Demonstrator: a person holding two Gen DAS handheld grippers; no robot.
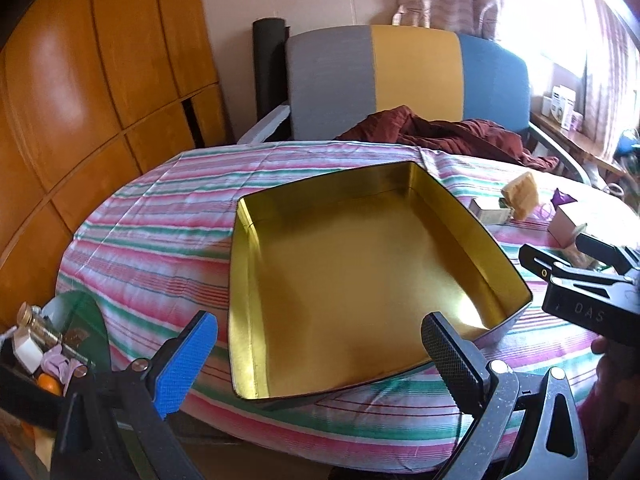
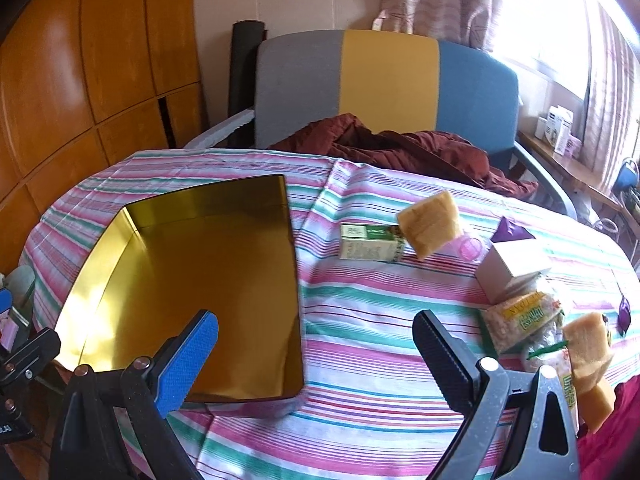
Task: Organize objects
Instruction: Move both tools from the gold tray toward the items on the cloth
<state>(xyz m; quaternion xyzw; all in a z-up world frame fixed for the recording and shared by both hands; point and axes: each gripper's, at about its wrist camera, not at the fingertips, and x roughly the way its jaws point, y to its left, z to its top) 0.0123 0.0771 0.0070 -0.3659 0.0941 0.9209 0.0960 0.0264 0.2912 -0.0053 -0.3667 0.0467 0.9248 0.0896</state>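
Clearly the right gripper [image 2: 316,344], spread wide and holding nothing, is the nearer tool: the green carton [image 2: 372,242] lies lengthwise upper right of it, the open gold tin [image 2: 92,280] at left. The left gripper [image 1: 320,340], likewise spread and unladen, faces that tin.

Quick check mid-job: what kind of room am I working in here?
Probably a home living or dining room: a cloth-covered table, a tricolour upholstered chair, wooden cabinets and a curtained window.
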